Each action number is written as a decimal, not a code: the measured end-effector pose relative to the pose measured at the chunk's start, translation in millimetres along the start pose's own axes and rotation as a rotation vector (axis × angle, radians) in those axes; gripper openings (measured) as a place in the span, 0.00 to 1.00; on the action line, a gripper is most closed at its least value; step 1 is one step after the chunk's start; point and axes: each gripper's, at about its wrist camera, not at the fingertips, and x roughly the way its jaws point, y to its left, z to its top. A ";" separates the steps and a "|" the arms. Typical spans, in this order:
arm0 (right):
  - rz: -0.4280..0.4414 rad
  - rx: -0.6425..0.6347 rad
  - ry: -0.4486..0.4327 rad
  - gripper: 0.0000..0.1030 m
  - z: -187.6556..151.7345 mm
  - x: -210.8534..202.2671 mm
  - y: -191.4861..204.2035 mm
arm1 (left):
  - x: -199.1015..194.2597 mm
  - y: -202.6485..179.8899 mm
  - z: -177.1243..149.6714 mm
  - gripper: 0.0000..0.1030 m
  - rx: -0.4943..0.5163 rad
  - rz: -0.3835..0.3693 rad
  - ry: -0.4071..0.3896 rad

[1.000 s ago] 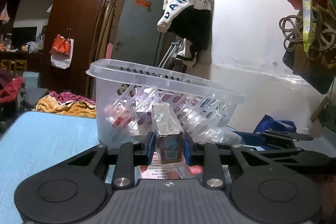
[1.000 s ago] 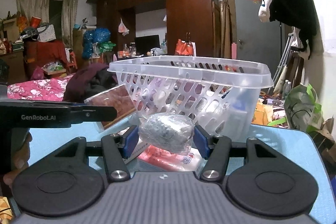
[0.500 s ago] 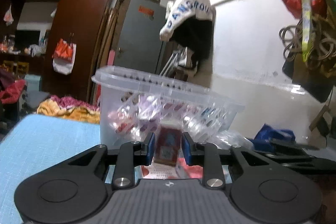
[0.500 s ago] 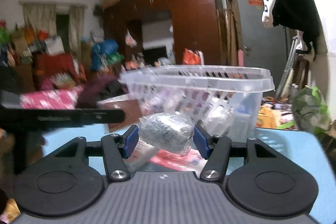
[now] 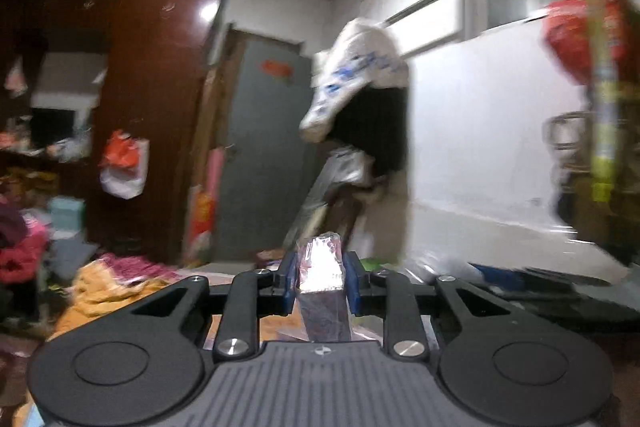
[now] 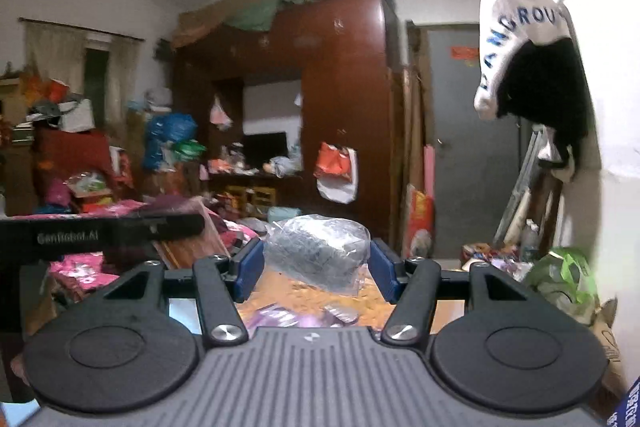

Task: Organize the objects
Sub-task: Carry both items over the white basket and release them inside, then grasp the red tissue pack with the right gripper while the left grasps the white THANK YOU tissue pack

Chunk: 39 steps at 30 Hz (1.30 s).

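Observation:
My left gripper (image 5: 321,281) is shut on a small wrapped box (image 5: 323,291) with a shiny top, held upright in the air. My right gripper (image 6: 316,265) is shut on a clear plastic bag of grey stuff (image 6: 318,253), also raised. Below the right gripper, several purple and pink packets (image 6: 296,315) lie on an orange surface. The clear basket is out of both views. The other gripper's black arm (image 6: 100,233) shows at the left of the right wrist view.
A brown wardrobe (image 6: 340,115) and grey door (image 5: 260,155) stand ahead. A white and black garment (image 5: 360,99) hangs on the white wall. Red bags and a yellow strap (image 5: 600,67) hang at the right. Piled clothes (image 5: 24,251) lie at the left.
Both grippers have lifted with their loads. The clear basket and blue table top have dropped out of view below. The left view is blurred by motion.

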 end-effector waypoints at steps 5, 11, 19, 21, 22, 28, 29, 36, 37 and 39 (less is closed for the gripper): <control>-0.057 -0.065 0.127 0.84 -2.8 45.8 -2.0 | 55.7 16.1 -7.0 0.69 0.009 0.111 0.144; -0.034 -0.031 0.096 1.00 -24.5 7.8 -0.4 | 10.7 24.7 -33.5 0.78 0.008 0.075 0.094; -0.005 0.072 0.311 1.00 -104.5 5.3 -1.9 | -8.9 12.7 -107.0 0.87 0.106 0.085 0.343; -0.007 0.075 0.381 1.00 -115.4 18.3 3.0 | -6.6 16.4 -114.2 0.86 0.092 0.095 0.351; -0.007 0.067 0.410 1.00 -118.6 24.7 7.3 | -6.9 18.8 -116.5 0.86 0.080 0.102 0.357; -0.004 0.022 0.491 0.97 -129.6 41.6 32.2 | -11.3 28.2 -130.8 0.85 0.046 0.094 0.396; -0.002 0.020 0.508 0.93 -133.2 40.9 34.1 | -10.0 23.9 -133.7 0.85 0.059 0.092 0.404; -0.030 0.039 0.489 0.84 -135.6 15.4 14.5 | -9.6 5.6 -138.0 0.85 0.096 0.078 0.424; -0.046 0.042 0.482 0.84 -135.8 8.9 9.2 | -8.3 1.7 -139.3 0.85 0.112 0.079 0.428; -0.065 0.053 0.473 0.84 -135.3 -0.6 0.7 | -6.2 -5.0 -141.8 0.85 0.137 0.089 0.434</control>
